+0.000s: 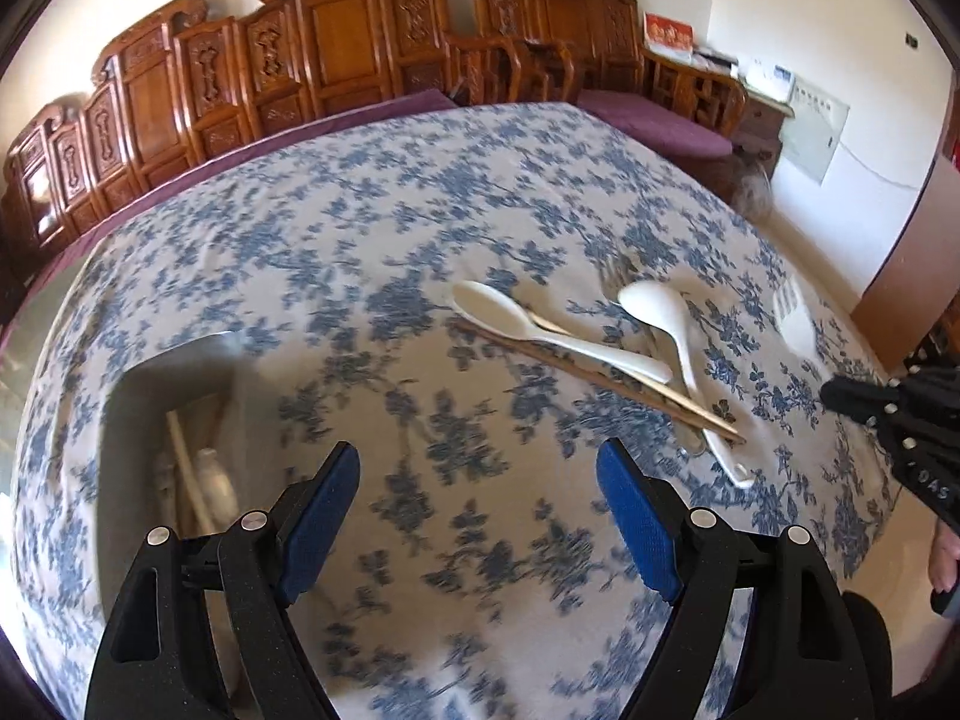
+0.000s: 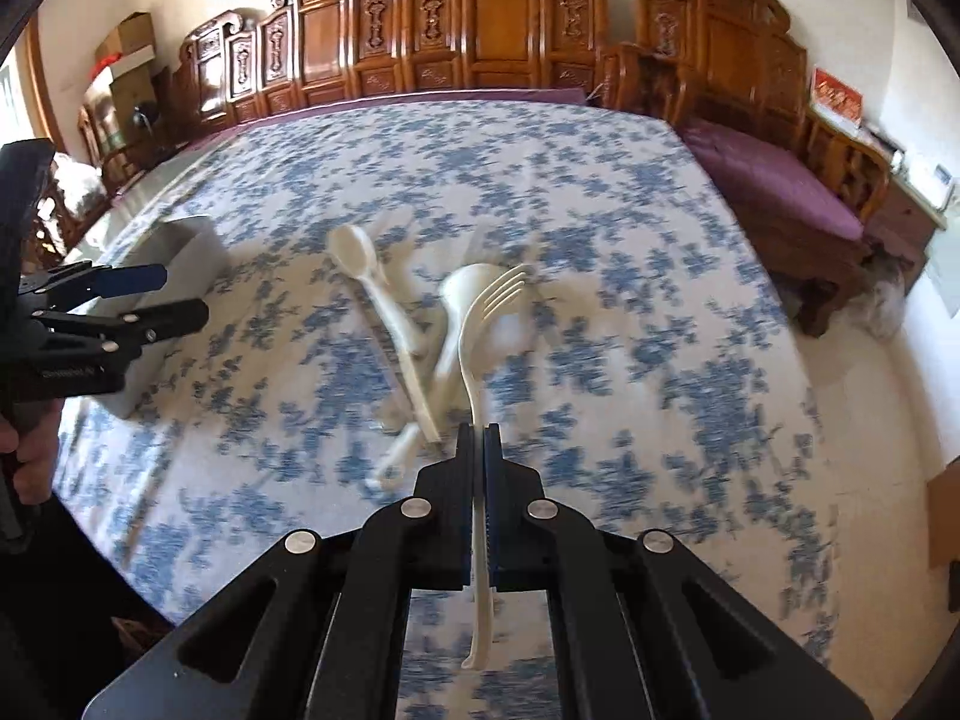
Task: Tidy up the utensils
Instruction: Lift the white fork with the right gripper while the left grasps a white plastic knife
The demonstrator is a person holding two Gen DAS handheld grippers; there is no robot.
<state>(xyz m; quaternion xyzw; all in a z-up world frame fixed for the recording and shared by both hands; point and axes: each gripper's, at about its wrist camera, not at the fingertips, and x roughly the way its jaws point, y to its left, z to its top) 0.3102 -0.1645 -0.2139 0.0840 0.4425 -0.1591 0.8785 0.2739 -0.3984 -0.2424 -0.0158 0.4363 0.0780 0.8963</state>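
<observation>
Fork (image 2: 480,372) first: my right gripper (image 2: 478,438) is clenched on its white handle, the tines sticking out ahead and above the table, the handle's tail running back between the fingers toward the camera. From the left wrist view I can see the same fork (image 1: 795,315) off at the right edge, blurred, beside the dark body of the right gripper (image 1: 840,394).

My left gripper (image 1: 480,468) is released, its blue pads (image 1: 636,516) standing wide apart with nothing but tablecloth (image 1: 360,228) between them. From the right wrist view it shows at the left edge, the left gripper (image 2: 174,297) held near a grey box (image 2: 180,246).

That box (image 1: 174,396) sits on the cloth to the left of my open fingers; pale utensils lie inside, too blurred for me to name.

On the blue-flowered cloth, two white spoons (image 1: 528,324) lie crossed in a small heap with a pair of wooden chopsticks (image 1: 600,375) under them. A metal fork's tines seem to show behind the heap, though I cannot tell for sure.

Carved wooden benches (image 2: 480,30) with purple cushions line the wall behind the table.
</observation>
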